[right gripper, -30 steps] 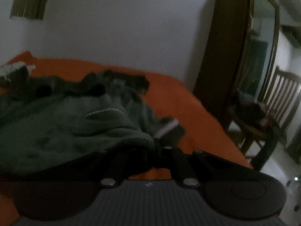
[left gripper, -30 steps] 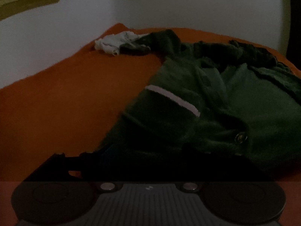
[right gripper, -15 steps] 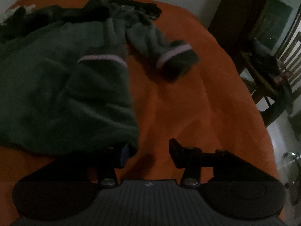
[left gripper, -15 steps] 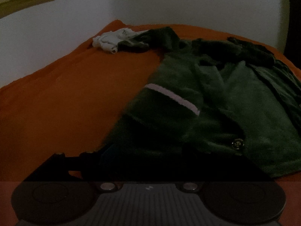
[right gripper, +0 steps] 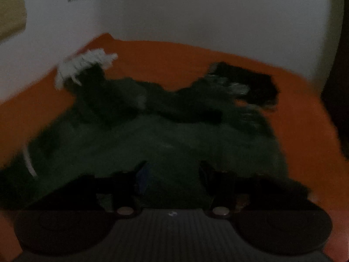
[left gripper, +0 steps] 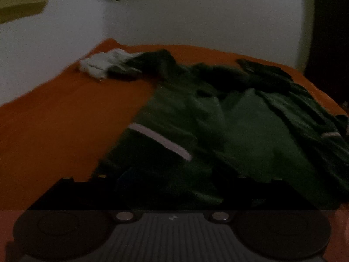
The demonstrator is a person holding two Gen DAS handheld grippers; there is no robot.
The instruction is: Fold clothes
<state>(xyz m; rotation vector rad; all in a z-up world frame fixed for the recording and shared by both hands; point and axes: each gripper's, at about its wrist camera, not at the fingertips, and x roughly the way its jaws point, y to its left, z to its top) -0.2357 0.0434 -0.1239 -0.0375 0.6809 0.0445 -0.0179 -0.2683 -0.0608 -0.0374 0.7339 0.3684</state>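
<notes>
A: Where is the dark green fleece jacket lying?

B: On the orange bedsheet, long axis running away from both grippers.

A: Gripper states?

B: Right gripper: jaws opening, empty, over the hem. Left gripper: jaws parting wide, apparently empty, fleece directly ahead.

The right wrist view is motion-blurred. The green garment runs off at three o'clock. The left gripper's fingertips vanish in shadow.

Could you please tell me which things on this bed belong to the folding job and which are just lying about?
For the job:
green jacket
left gripper, open
right gripper, jaws opening, gripping nothing

Lying about:
white cloth
black garment
orange bedsheet
</notes>
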